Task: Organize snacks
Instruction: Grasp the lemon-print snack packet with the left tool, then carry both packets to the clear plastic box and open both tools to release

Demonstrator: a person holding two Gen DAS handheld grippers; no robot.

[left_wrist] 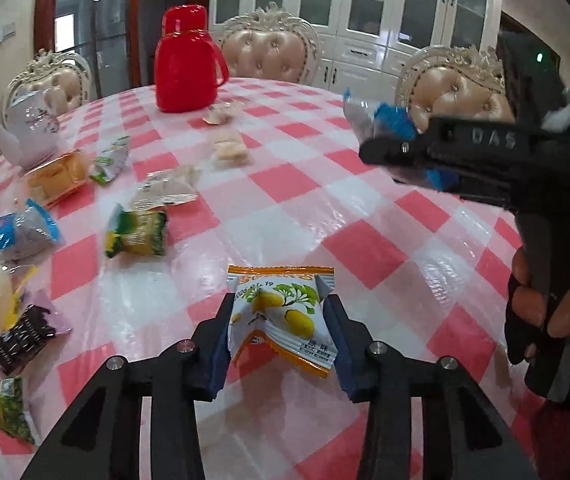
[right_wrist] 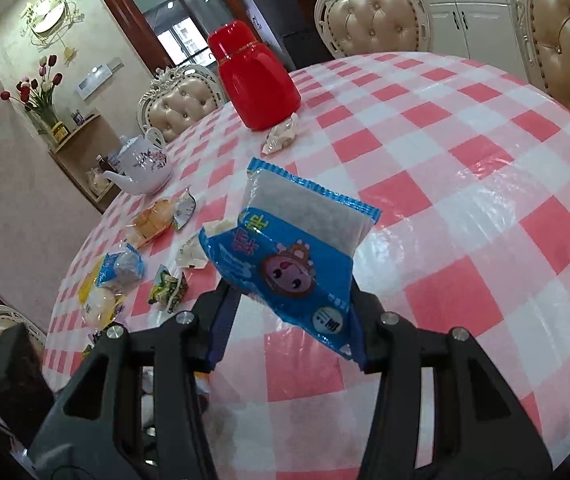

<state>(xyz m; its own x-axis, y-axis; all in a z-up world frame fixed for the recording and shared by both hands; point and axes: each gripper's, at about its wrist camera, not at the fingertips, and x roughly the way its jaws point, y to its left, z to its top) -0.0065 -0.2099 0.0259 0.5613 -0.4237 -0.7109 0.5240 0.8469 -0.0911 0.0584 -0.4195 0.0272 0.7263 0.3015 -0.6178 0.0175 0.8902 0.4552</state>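
An orange-edged white snack packet (left_wrist: pixel 285 304) printed with yellow fruit lies on the pink checked tablecloth (left_wrist: pixel 365 240). My left gripper (left_wrist: pixel 280 332) is shut on it, one pad against each side. My right gripper (right_wrist: pixel 291 300) is shut on a blue snack packet (right_wrist: pixel 297 240) and holds it in the air above the table. The left wrist view shows the same right gripper (left_wrist: pixel 385 160) at the right, held by a hand (left_wrist: pixel 545 304), with the blue packet (left_wrist: pixel 365 116) sticking out past its tips.
Several loose snack packets (left_wrist: pixel 137 232) lie scattered on the table's left side, more at the left edge (left_wrist: pixel 21 236). A red thermos jug (left_wrist: pixel 185 60) and a white teapot (left_wrist: pixel 29 128) stand at the back. Padded chairs (left_wrist: pixel 273 48) ring the round table.
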